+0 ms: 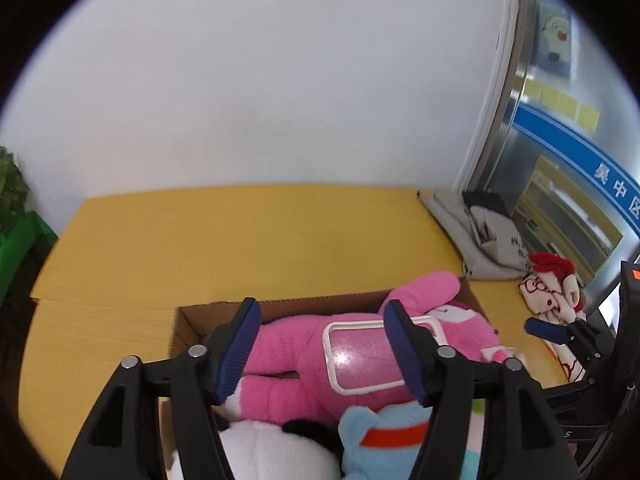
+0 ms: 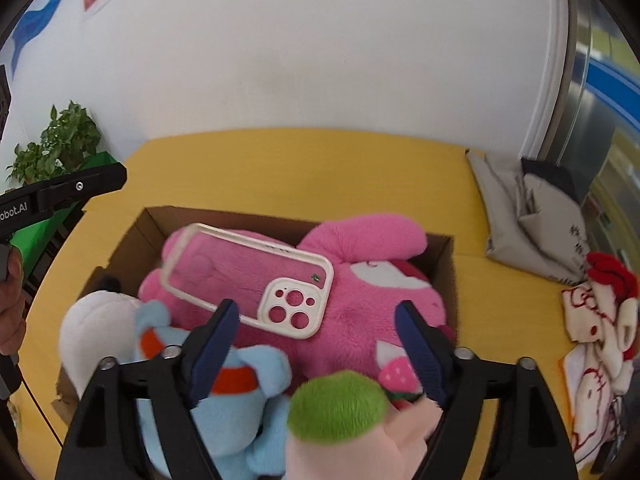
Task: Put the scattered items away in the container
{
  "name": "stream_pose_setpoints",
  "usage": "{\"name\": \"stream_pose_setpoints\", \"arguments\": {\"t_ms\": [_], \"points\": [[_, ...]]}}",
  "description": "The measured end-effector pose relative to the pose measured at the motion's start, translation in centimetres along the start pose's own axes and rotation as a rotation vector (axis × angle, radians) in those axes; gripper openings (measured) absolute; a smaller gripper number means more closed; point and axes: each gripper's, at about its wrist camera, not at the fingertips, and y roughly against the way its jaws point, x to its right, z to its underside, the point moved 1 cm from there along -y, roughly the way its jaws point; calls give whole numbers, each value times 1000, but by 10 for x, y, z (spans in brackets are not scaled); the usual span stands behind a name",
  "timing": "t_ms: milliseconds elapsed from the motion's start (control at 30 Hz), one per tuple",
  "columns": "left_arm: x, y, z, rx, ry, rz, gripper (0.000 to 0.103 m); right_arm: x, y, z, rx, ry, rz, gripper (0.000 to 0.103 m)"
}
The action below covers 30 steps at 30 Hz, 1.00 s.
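- Right wrist view: the right gripper (image 2: 316, 344) hangs released, jaws wide, nothing pinched.
- Just ahead of it, the phone case (image 2: 256, 280) (clear, white-rimmed) lies on the pink plush (image 2: 352, 300) inside the cardboard box (image 2: 442, 256).
- The left gripper (image 1: 320, 344) is likewise released above the case.
- Right of the box, a patterned cloth (image 2: 596, 332) lies on the yellow table (image 2: 304, 168).

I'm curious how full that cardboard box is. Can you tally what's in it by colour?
Pink: 1, the big pink plush
Blue: 1, the blue plush
White: 2, the white plush and the phone case
Green-topped: 1, the green-haired toy
Total: 5
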Motion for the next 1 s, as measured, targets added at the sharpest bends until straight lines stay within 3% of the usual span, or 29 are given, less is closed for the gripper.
{"name": "stream_pose_setpoints", "arguments": {"t_ms": [167,367,633,800,1000], "points": [[27,92,30,175,-77,-100,81,-14,74,32,111,12,7,103],[55,161,92,246,-37,14,84,-37,123,110,143,-13,-15,103],[80,179,168,227,-65,-37,84,-48,161,184,157,-4,50,103],[83,195,190,250,-8,-69,84,-46,174,198,175,-1,57,103],[88,201,212,246,-18,-98,84,-50,175,216,177,8,53,103]]}}
